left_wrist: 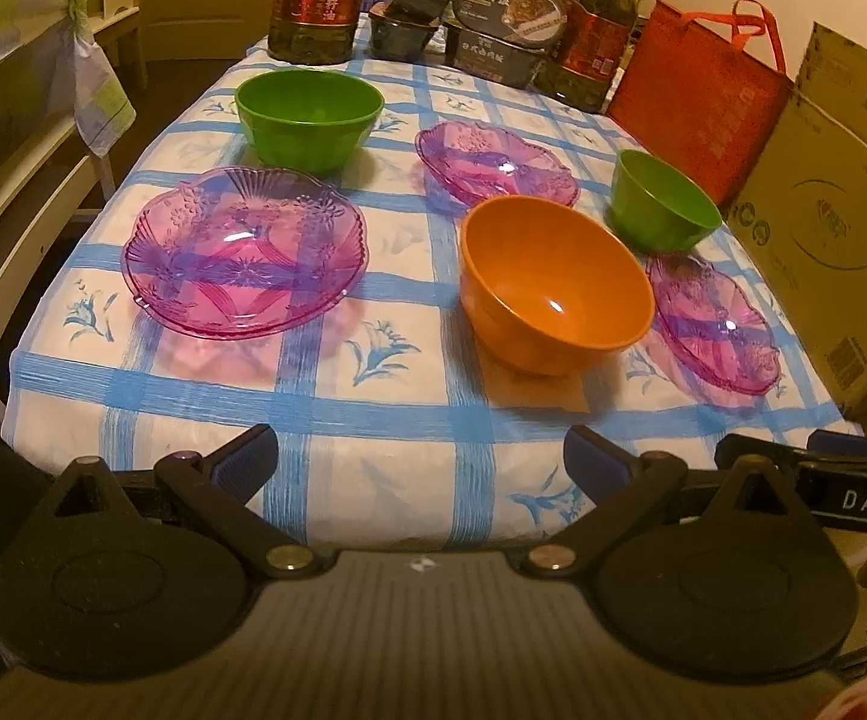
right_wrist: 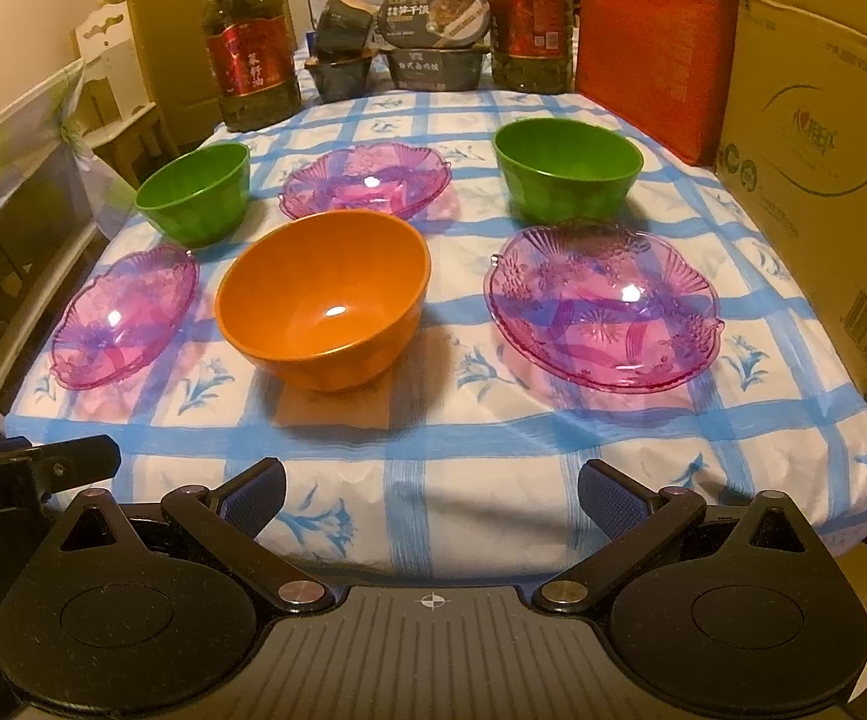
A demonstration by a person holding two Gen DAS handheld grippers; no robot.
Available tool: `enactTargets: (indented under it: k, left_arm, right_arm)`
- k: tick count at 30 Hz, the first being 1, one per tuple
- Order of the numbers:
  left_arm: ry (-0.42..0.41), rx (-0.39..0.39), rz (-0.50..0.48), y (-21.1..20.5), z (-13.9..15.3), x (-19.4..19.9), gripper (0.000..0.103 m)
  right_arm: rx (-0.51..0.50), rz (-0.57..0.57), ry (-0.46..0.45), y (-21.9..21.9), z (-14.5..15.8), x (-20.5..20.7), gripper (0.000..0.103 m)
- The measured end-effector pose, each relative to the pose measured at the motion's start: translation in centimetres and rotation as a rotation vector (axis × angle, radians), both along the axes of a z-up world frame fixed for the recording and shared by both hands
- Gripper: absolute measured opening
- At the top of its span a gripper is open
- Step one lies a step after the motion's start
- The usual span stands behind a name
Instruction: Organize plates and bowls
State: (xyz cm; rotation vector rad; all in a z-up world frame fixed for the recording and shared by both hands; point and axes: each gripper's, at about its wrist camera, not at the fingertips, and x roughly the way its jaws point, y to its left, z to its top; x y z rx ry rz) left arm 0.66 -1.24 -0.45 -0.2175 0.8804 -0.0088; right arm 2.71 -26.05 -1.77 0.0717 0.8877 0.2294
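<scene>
Both claws hang wide and empty over the near table edge. The orange bowl (right_wrist: 324, 315) sits dead ahead of the right claw (right_wrist: 431, 495), which looks nearer to it; the left claw (left_wrist: 421, 459) faces the left pink plate (left_wrist: 246, 252).

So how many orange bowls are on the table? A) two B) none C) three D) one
D: just one orange bowl stands on the checked tablecloth, near the middle, with two green bowls, one at the left and one at the right, and three pink plates around it.
</scene>
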Motion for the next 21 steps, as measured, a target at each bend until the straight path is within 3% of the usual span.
enactTargets:
  k: [8, 21]
  left_arm:
    - [0.005, -0.046, 0.076, 2.7, -0.2, 0.7, 0.101]
    - [-0.008, -0.038, 0.215, 9.6, -0.1, 2.3, 0.101]
  right_arm:
    - [0.020, 0.047, -0.024, 1.6, 0.5, 1.0, 0.103]
    - [0.084, 0.185, -0.053, 6.5, 0.8, 3.8, 0.102]
